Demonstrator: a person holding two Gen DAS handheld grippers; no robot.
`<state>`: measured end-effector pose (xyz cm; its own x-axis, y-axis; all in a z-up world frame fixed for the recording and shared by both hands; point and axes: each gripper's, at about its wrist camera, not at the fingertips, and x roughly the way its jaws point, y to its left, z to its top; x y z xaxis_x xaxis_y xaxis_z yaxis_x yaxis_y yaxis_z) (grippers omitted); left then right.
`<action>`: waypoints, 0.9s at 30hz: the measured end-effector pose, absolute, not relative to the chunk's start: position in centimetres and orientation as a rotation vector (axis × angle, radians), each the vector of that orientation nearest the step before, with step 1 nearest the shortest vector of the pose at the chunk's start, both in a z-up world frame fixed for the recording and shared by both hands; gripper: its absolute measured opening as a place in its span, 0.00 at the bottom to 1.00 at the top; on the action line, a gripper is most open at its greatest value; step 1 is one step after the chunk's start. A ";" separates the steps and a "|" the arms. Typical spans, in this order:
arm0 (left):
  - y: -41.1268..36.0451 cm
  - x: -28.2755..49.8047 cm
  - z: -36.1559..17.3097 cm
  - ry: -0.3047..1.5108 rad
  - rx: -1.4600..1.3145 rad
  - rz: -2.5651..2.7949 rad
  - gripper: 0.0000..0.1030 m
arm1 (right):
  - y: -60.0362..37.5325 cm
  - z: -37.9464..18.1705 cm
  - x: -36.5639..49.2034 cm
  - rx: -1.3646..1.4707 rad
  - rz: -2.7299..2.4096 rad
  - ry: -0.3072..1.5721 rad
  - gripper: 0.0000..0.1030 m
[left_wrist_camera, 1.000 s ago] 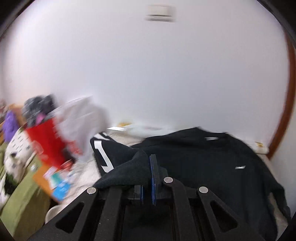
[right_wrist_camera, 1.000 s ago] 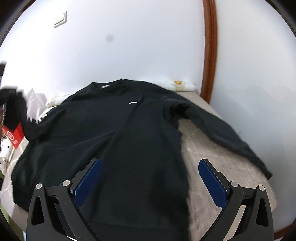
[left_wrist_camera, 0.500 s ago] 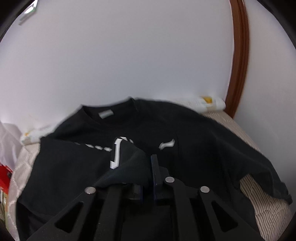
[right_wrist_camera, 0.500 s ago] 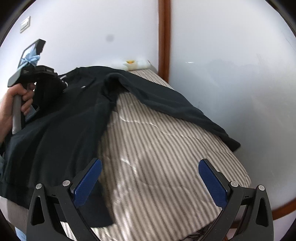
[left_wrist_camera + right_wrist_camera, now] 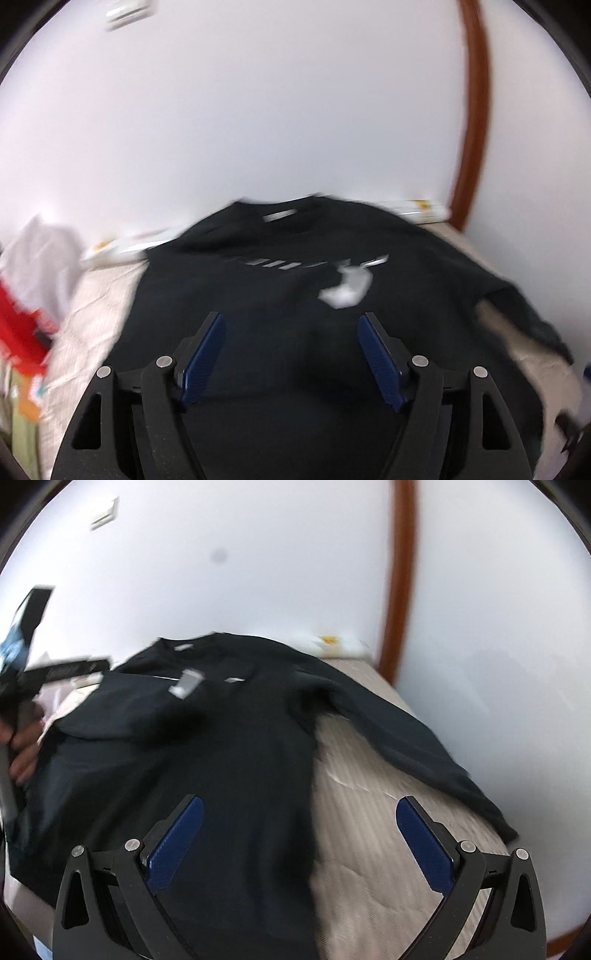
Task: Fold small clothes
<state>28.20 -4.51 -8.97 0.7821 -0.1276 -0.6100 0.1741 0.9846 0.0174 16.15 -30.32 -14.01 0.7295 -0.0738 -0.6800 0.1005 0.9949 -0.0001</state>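
A white wall [image 5: 277, 110] fills the upper half of both views, with a brown wooden trim [image 5: 476, 110] running down its right side and a pale switch plate [image 5: 105, 513] in the upper left. Below it lies a bed with a beige striped mattress cover [image 5: 369, 830].

In the left wrist view, a blurred heap of white and red items [image 5: 26, 288] sits at the left edge of the frame. Right of it, a black sweatshirt [image 5: 295, 295] lies spread across the middle, its collar toward the wall and a grey-white printed patch [image 5: 347, 288] showing right of centre. A folded-over part lies on the chest, though blur makes its edges hard to trace. At the lower centre, the left gripper [image 5: 291, 354] hangs over the sweatshirt's lower body with its blue pads [image 5: 203, 358] spread apart and nothing between them. A rolled white item with yellow print [image 5: 417, 212] lies along the wall at the bed's far right.

In the right wrist view, the person's left hand [image 5: 22, 746] shows at the left edge, wrapped round the handle of the other tool. The sweatshirt covers the left and centre of the bed, and one long sleeve [image 5: 413, 746] stretches out flat toward the right across the striped cover. At the bottom, the right gripper [image 5: 299, 842] is wide apart and holds nothing; its left pad sits over black fabric and its right pad over bare mattress, just below the sleeve.
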 end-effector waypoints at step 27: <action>13.9 34.0 -18.7 0.845 0.038 0.041 0.09 | -14.6 -20.1 37.9 -0.156 0.201 0.905 0.13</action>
<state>34.00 13.87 -18.75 0.6633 0.0511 -0.7466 -0.0207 0.9985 0.0500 37.91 -14.64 -20.14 0.6009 0.1069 -0.7921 -0.2384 0.9699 -0.0500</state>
